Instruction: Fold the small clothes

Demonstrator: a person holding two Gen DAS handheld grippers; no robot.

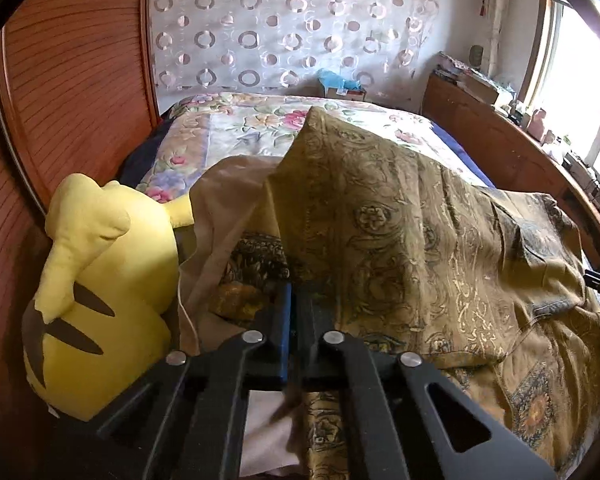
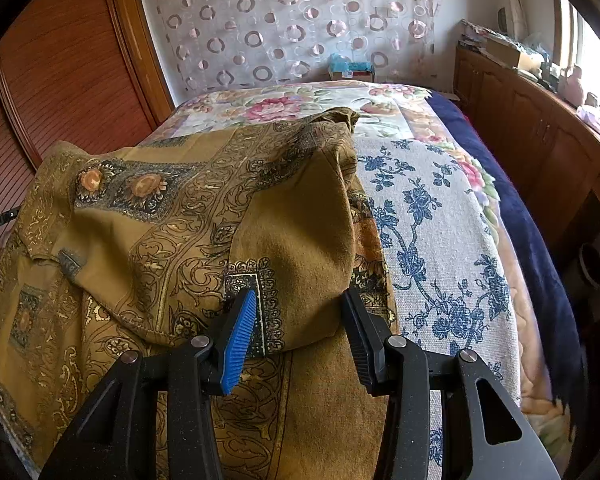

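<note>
So the mustard-gold paisley-print cotton garment was sprawled over the floral-quilted bed, yellow plush toy beside it. Left gripper was clamped tight on a fold of it; right gripper sat half-open around a bunched hump.

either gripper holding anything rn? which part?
Left gripper: shut on the mustard patterned garment, at a bunched fold near its left edge. Right gripper: open, straddling a fold, gripping nothing.
</note>
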